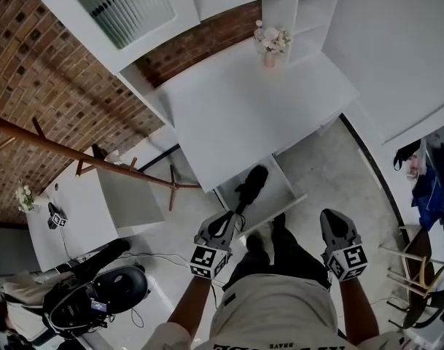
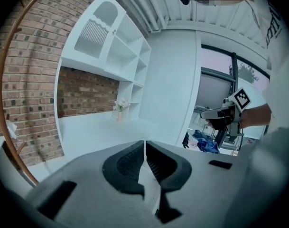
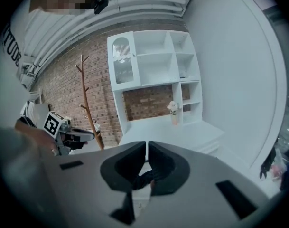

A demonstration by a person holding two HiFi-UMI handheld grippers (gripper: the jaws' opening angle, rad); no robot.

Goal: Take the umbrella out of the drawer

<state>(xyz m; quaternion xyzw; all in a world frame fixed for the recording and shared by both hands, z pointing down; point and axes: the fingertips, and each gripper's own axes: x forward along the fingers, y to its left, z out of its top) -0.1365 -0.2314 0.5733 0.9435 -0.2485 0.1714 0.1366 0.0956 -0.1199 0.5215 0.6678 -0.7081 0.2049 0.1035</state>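
Note:
A black folded umbrella (image 1: 252,183) lies in the open white drawer (image 1: 280,208) under the front of the white desk (image 1: 243,108). My left gripper (image 1: 231,217) hovers shut and empty just in front of the drawer's left corner, close to the umbrella's near end. My right gripper (image 1: 331,216) hangs shut and empty to the right of the drawer, over the floor. In the left gripper view the jaws (image 2: 144,148) meet with nothing between them. The right gripper (image 3: 147,148) also has its jaws together, and a dark bit of the umbrella (image 3: 143,178) shows below them.
A vase of flowers (image 1: 270,46) stands at the back of the desk, beside white shelves (image 1: 309,13). A wooden coat rack (image 1: 98,159) and a small white table (image 1: 76,210) are at the left. Black gear (image 1: 98,290) lies on the floor; a chair (image 1: 418,261) stands at the right.

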